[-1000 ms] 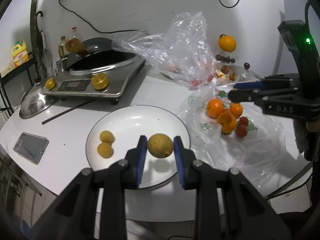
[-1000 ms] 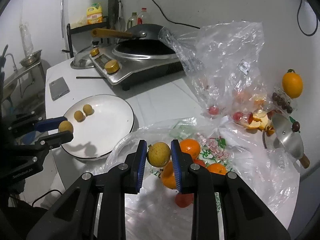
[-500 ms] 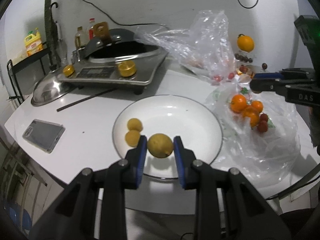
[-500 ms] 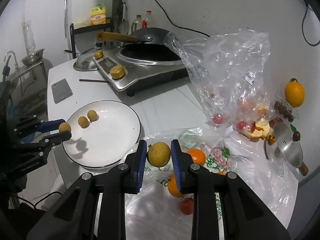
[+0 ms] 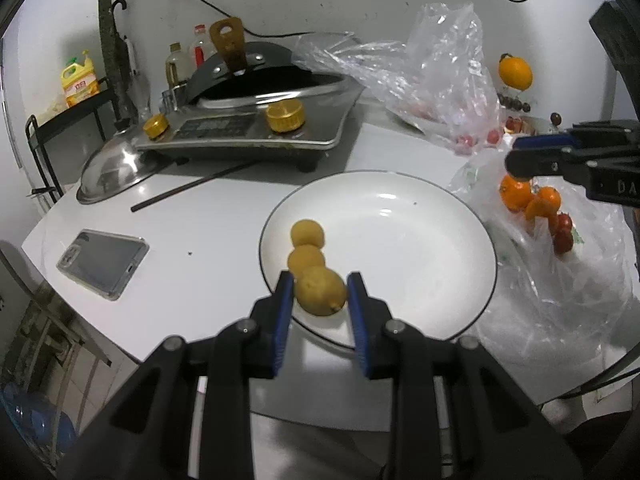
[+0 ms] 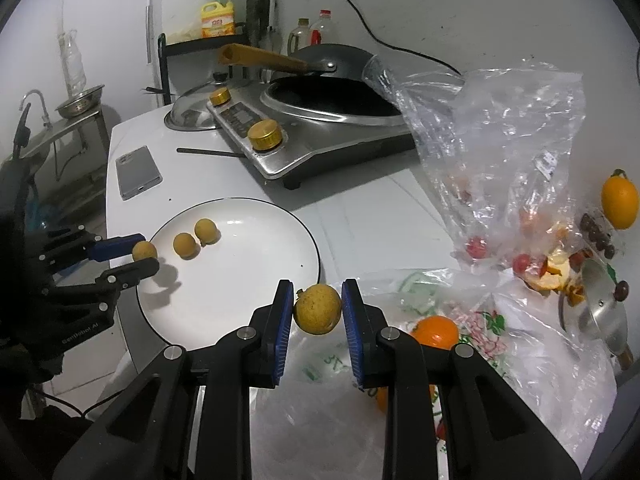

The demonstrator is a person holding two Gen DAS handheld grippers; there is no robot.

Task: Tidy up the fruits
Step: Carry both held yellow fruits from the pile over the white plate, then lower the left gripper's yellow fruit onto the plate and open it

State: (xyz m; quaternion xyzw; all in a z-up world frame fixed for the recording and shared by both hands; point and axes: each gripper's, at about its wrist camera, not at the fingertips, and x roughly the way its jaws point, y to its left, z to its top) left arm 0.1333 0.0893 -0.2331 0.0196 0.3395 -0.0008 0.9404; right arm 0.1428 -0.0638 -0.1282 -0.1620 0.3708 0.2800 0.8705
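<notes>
My left gripper [image 5: 319, 292] is shut on a small yellow-brown fruit [image 5: 320, 296] low over the near left rim of the white plate [image 5: 440, 208], next to two like fruits [image 5: 307, 234] lying there. In the right wrist view the plate [image 6: 240, 280] shows these two fruits [image 6: 196, 238], with the left gripper [image 6: 144, 256] at its left edge. My right gripper [image 6: 316, 308] is shut on another yellow-brown fruit [image 6: 317, 309] above the plate's right edge and the plastic bag [image 6: 500, 380] holding oranges [image 6: 436, 332].
An induction cooker [image 5: 256, 128] with a wok stands behind the plate, a steel lid [image 5: 112, 172] and a chopstick [image 5: 192, 192] beside it. A phone [image 5: 102, 258] lies at the left. A crumpled clear bag [image 6: 492, 152], a yellow fruit [image 6: 619, 200] and a small pot lid [image 6: 604, 312] are at the right.
My left gripper has carried its fruit down and left over the plate, close beside the two fruits. My right gripper has shifted with its fruit toward the plate's right edge.
</notes>
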